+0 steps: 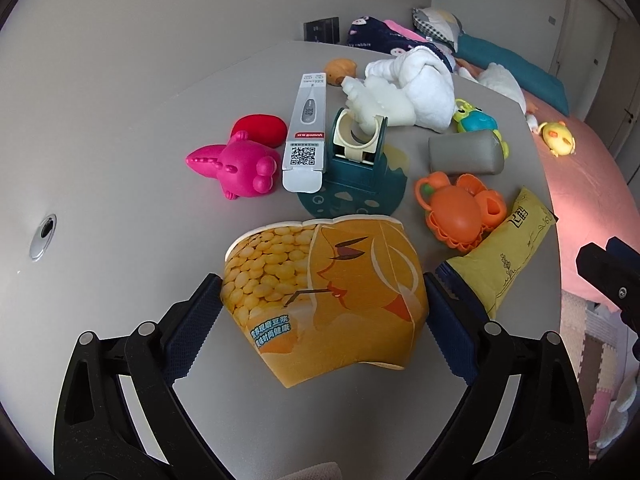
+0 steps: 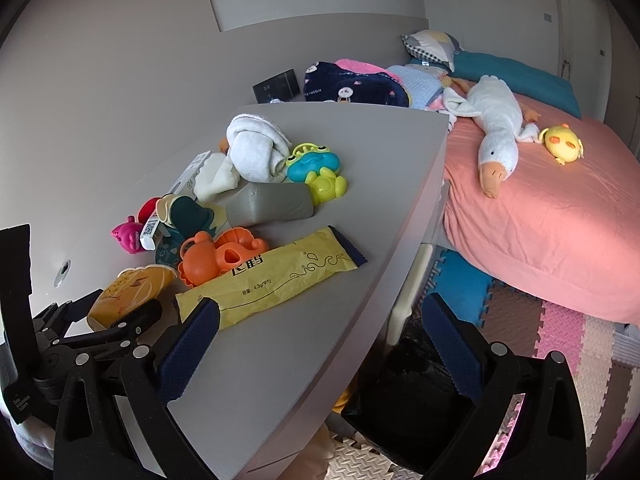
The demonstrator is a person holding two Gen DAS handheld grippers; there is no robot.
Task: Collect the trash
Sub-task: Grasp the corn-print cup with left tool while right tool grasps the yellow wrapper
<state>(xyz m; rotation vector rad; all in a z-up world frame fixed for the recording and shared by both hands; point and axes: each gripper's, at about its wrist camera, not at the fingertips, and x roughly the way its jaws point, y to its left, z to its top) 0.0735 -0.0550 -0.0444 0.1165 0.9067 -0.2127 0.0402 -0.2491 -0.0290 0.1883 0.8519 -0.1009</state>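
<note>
Black bin (image 2: 412,396) partly hidden behind table edge (image 2: 384,280).

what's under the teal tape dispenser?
The tape dispenser stands on a round teal coaster with fish and bubble prints. The coaster's middle is covered, so anything beneath it is hidden.

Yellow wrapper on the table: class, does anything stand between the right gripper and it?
Nothing visible does. The right gripper is open over the table's edge, and the yellow wrapper lies just ahead of its left finger on bare tabletop. The orange crab toy sits beyond the wrapper, not in front.
</note>
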